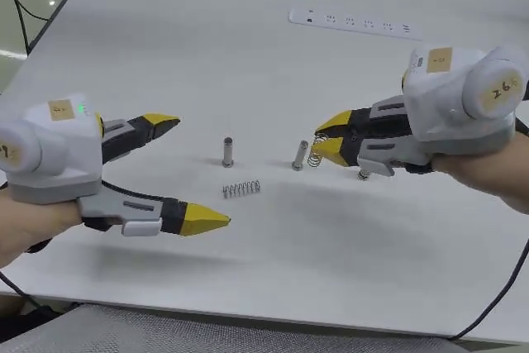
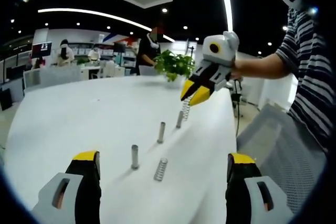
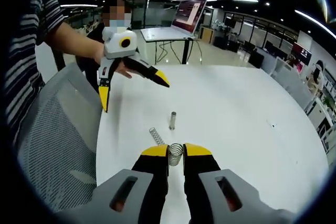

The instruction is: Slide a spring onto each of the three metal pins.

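Right tool [image 1: 325, 140] clenched on a spring [image 1: 315, 155] just beside the middle pin [image 1: 299, 155]

Off to the side the left tool [image 1: 183, 173] hangs released, jaws wide, near a loose spring [image 1: 241, 189] lying flat on the tabletop [image 1: 372, 245] by another pin [image 1: 228, 151]; a third pin [image 1: 364, 174] peeks from under the grasping tool. To seat it well, I judge: stand the held spring upright over the pin's top, line up its bore, lower straight, and release only once the coils catch. A tilted spring could snag.
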